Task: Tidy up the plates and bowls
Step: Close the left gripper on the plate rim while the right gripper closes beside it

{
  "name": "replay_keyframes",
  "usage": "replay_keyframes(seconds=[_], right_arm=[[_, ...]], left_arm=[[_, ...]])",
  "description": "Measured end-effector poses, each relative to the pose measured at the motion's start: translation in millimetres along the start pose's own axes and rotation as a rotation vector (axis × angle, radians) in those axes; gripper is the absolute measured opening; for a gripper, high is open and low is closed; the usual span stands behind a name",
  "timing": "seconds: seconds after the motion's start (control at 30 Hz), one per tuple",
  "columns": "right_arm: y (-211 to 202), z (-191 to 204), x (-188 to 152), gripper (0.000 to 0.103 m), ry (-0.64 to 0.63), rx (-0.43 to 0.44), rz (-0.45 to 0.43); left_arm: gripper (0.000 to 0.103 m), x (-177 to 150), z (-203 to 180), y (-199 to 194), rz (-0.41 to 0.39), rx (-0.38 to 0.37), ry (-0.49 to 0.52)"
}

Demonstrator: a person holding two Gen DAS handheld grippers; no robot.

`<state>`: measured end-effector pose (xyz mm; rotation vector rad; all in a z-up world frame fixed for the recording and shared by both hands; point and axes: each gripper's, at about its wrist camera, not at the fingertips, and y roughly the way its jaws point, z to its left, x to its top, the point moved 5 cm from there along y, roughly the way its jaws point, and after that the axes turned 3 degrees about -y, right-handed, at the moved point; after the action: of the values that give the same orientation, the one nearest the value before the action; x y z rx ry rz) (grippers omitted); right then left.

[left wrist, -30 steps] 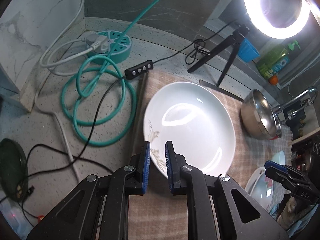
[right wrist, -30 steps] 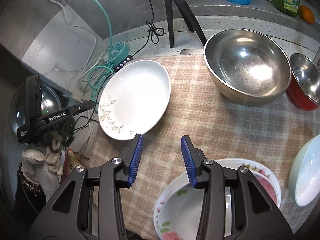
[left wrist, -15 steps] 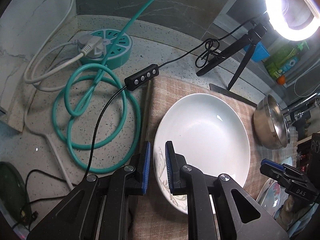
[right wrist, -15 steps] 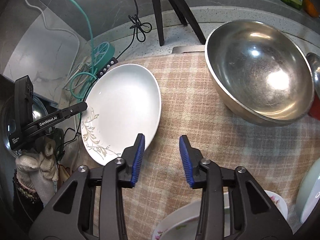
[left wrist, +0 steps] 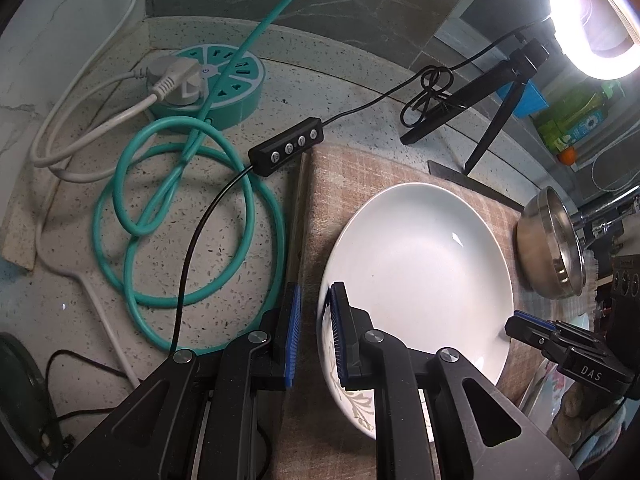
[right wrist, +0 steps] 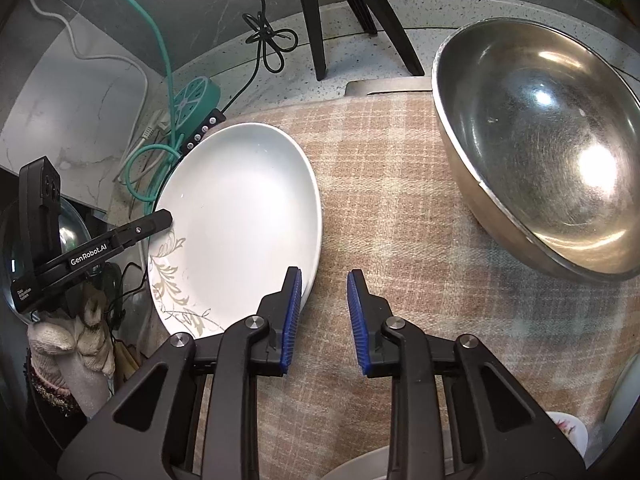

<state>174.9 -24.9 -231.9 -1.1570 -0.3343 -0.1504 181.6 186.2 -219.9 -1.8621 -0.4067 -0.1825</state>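
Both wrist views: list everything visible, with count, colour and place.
plate: one, white with leaf print, cloth's left end
bowl: one, steel, cloth's far right
cloth: one, beige check, under both
power hub: one, teal, back left of the counter
cable: one, teal, coiled beside hub
inline switch: one, black, at cloth's corner
ring light: one, white, on black tripod
left gripper: black, blue pads, shut, at plate's left rim
right gripper: same colours, open, jaws just been closing, only cloth between

the left tongs (left wrist: 314, 312) cover the white plate's (left wrist: 416, 268) near rim. a floral dish (right wrist: 568, 430) is cut off at the frame's bottom edge. the green bottle's (left wrist: 572, 124) label is too blurred to read.
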Motion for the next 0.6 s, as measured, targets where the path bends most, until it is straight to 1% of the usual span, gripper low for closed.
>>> replay_keyframes(seconds=[0.1,0.17,0.27,0.33,0.5,0.6], right_arm=[[4.4,2.7,2.2,0.017,-0.001,0.015,0.000],[6.4,3.9,3.4,0.014,-0.007,0.017,0.002],[9.8,6.6,3.9,0.009,-0.015,0.028,0.006],[9.7,7.6,3.5,0.009,-0.024,0.023,0.004],[6.2,8.8,0.0,0.009,-0.037,0.009,0.010],[3.5,8.3,-4.0,0.009,-0.042,0.006,0.014]], left_arm=[[0.013,-0.2,-1.7,3.1,0.008,-0.011,0.004],[0.010,0.0,-3.6,4.3,0.008,-0.012,0.012],[0.010,0.3,-6.5,5.3,0.007,-0.012,0.024],[0.010,0.0,-7.0,5.3,0.004,-0.003,0.033],[0.010,-0.6,-8.0,4.1,0.002,-0.010,0.027],[0.010,-4.2,-11.3,1.8,-0.001,-0.006,0.040]])
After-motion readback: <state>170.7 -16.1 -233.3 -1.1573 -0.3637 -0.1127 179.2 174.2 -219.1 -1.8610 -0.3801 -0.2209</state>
